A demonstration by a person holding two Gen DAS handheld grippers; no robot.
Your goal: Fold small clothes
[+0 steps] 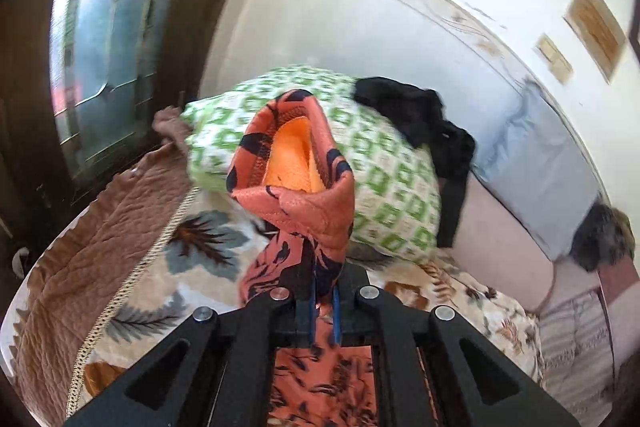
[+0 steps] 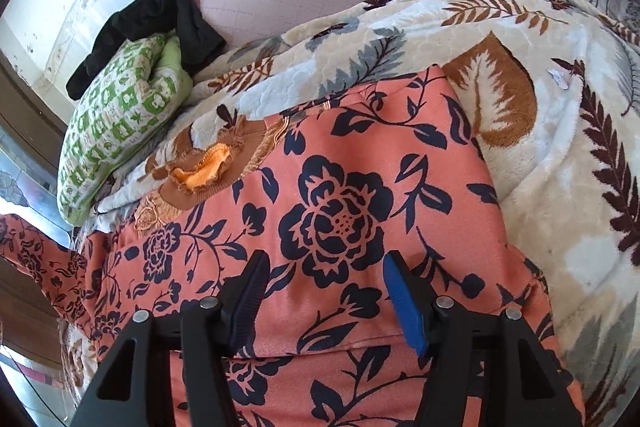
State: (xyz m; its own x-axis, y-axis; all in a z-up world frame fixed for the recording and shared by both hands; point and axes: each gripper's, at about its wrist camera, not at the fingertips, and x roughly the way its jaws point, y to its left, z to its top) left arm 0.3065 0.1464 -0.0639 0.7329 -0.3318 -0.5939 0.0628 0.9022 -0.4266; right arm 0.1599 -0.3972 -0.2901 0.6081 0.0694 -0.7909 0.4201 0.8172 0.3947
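Coral-orange fleecy garment with dark navy floral print (image 2: 340, 211) lies spread on the bed, mostly unfolded; folding looks barely begun. Left tongs (image 1: 324, 311) pressed together, pinching its sleeve cuff, lifted clear. Right tongs (image 2: 324, 299) spread, hovering over the body panel. Cream leaf-print plush blanket (image 2: 540, 155) offers open room rightward; green-patterned pillow (image 2: 116, 131) crowds the left.

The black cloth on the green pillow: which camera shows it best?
The left wrist view: the black cloth sits near the middle, draped over the green pillow and hanging down its side. The right wrist view shows it smaller, near the upper left edge, bunched on the pillow.
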